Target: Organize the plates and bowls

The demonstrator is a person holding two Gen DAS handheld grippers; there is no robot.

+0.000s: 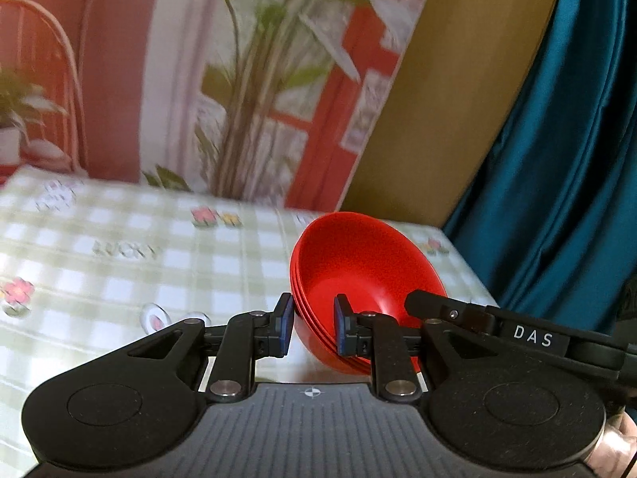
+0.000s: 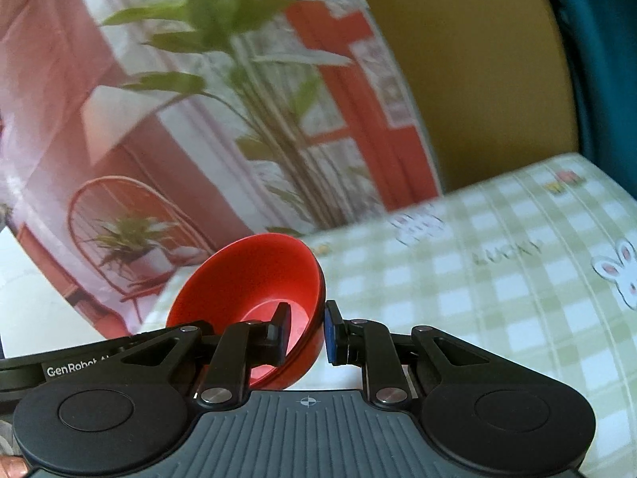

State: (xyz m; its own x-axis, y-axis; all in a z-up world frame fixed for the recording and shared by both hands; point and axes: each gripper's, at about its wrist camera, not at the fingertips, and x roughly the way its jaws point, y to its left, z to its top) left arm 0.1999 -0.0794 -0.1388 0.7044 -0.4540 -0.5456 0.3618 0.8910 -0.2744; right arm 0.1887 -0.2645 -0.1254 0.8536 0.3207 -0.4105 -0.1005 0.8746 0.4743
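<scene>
While blurred: "LUCKY" (image 2: 507, 254) on tablecloth (image 2: 497, 318).

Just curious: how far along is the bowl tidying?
Done: the red bowls look nested into one stack. In hand: the left gripper and right gripper each pinch its rim, holding it above the tablecloth. Left: setting it down. No plates show.

The stack of bowls (image 1: 358, 275) hangs above the table (image 1: 119, 247), between both hand-held grippers, backdrop (image 1: 179, 79) behind.
</scene>
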